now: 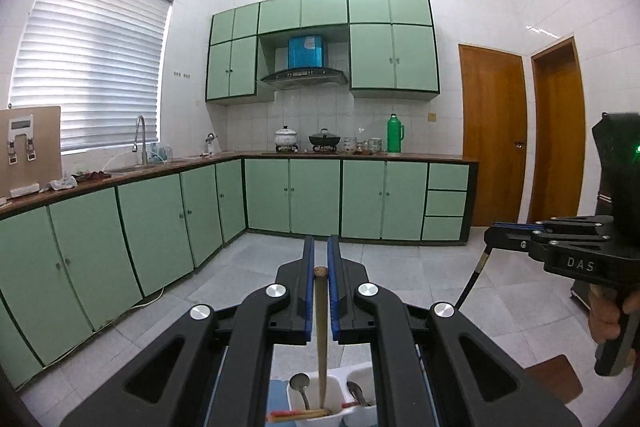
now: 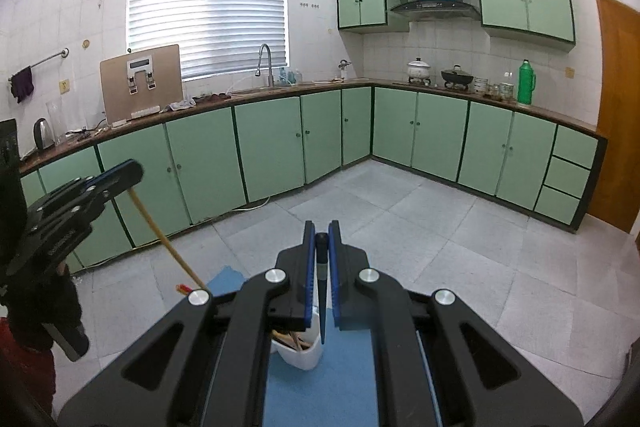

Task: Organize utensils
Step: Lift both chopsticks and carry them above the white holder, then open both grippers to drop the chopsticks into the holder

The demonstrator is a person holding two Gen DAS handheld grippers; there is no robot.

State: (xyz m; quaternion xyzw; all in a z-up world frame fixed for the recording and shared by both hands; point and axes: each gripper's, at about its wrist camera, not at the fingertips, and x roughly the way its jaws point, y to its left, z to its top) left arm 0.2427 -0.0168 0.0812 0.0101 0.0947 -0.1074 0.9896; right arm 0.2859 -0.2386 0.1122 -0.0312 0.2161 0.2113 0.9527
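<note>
Currently the left gripper point(image 1: 320, 267) pinches a wooden chopstick point(image 1: 320, 327) hanging at 6 o'clock over a white divided holder point(image 1: 340, 415) containing spoons point(image 1: 301, 387). Right gripper point(image 2: 321, 247) pinches a dark chopstick point(image 2: 321, 291) above the holder on a blue mat point(image 2: 332, 387). Green cabinets point(image 1: 312, 199) stand at 12 o'clock.

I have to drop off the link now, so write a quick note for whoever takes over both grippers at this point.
Left gripper: shut on a wooden chopstick, tip hanging over the white holder.
Right gripper: shut on a dark chopstick, tip above the holder's rim.
Holder sits on a blue mat; spoons and more chopsticks are already inside.
Left: place both held chopsticks in a compartment; I cannot tell which is meant.
</note>
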